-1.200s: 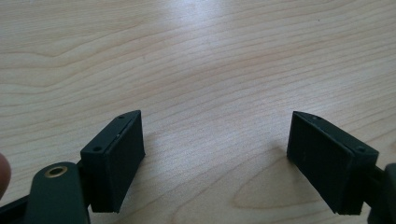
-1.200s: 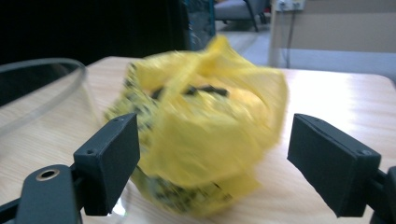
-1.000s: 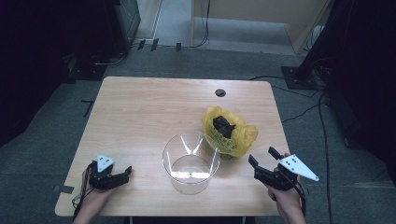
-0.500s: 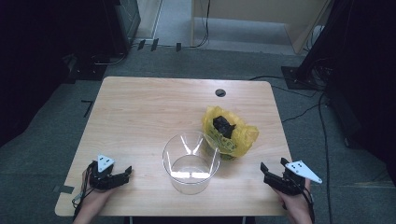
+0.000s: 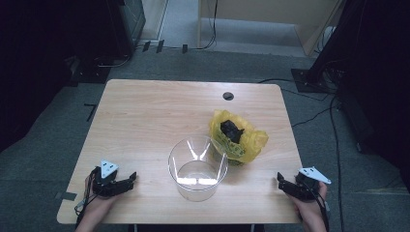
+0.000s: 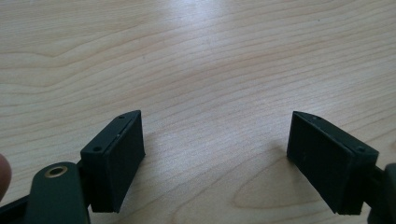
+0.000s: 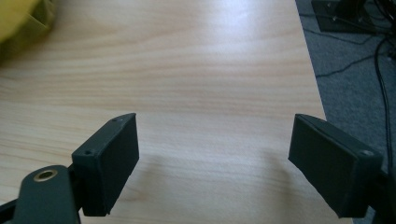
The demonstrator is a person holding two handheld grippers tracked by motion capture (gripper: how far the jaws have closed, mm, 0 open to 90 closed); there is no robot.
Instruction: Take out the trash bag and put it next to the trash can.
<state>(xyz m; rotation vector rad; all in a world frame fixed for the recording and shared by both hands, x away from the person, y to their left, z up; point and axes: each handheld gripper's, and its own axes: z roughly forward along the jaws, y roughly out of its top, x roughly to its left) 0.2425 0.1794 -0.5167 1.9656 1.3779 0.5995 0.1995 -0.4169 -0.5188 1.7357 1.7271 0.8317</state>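
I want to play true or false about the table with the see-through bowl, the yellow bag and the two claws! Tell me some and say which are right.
1. The clear bowl has nothing in it. True.
2. The yellow bag sits inside the bowl. False: it stands on the table just beyond the bowl, to its right.
3. The left claw is open with only bare wood between its jaws. True.
4. The right claw is squeezing the bag. False: it is open near the table's right front corner, apart from the bag.
5. Something dark shows in the top of the bag. True.
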